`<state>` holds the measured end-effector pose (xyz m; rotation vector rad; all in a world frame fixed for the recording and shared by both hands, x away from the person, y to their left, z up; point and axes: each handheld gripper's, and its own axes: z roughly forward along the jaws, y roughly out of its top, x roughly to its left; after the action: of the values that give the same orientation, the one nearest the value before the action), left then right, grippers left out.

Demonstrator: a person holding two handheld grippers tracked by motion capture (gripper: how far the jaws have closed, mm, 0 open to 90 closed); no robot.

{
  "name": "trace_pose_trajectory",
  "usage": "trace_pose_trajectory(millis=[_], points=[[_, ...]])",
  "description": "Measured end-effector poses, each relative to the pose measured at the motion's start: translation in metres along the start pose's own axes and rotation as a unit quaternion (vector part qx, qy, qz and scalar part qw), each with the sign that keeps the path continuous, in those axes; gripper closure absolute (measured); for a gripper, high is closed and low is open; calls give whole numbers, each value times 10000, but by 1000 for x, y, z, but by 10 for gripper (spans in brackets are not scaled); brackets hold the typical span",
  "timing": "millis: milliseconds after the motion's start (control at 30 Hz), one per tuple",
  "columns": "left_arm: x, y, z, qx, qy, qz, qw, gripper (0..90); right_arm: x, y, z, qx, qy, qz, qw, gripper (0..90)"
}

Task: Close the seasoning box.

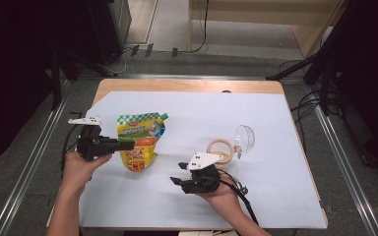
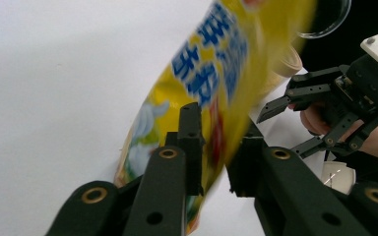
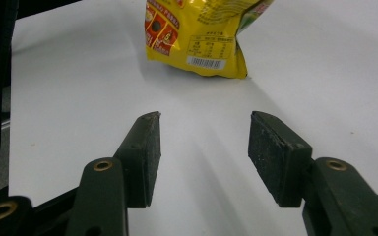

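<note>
A yellow stand-up pouch (image 1: 140, 142) with a green checked top and green cap lies on the white sheet at the left. My left gripper (image 1: 128, 144) reaches its left edge from the side. In the left gripper view the pouch (image 2: 211, 83) is blurred and passes between the jaws of that gripper (image 2: 220, 120); a sliver of white shows beside the right jaw, so the pads do not press on it. My right gripper (image 1: 177, 173) rests near the front middle, open and empty (image 3: 204, 118), facing the pouch's bottom (image 3: 202, 34). The right gripper (image 2: 275, 104) is seen beyond the pouch.
A roll of tan tape (image 1: 220, 149) lies right of centre, with a clear plastic cup (image 1: 245, 137) on its side just beyond it. The white sheet (image 1: 275, 196) covers most of the wooden table. Dark stands and cables surround the table.
</note>
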<state>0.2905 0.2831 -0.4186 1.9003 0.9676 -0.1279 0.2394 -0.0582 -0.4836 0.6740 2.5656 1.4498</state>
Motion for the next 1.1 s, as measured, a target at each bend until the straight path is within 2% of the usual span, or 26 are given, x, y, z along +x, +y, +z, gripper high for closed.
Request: trace_pose_trajectory(millis=[167, 467, 567, 667, 833, 1033, 1100], points=[[-3, 2, -7, -138, -81, 19, 9999, 734, 1, 0, 0, -10, -2, -32, 10000, 477], [-26, 19, -24, -221, 30, 284, 9993, 688, 0, 3, -3, -58, 16, 24, 10000, 488], [-31, 24, -29, -265, 85, 262, 9993, 680, 2, 5, -4, 9, 47, 51, 10000, 486], [-35, 32, -32, -190, 176, 198, 9995, 673, 2, 6, -5, 20, 33, 12, 10000, 487], [-41, 42, -39, -276, 172, 247, 9992, 664, 1, 8, -7, 20, 33, 49, 10000, 487], [-47, 53, -45, -344, 322, 114, 9988, 634, 1, 11, -11, 95, 103, 124, 9998, 485], [-51, 58, -47, -389, 330, 190, 9985, 633, 2, 12, -13, 106, 121, 95, 9998, 483]])
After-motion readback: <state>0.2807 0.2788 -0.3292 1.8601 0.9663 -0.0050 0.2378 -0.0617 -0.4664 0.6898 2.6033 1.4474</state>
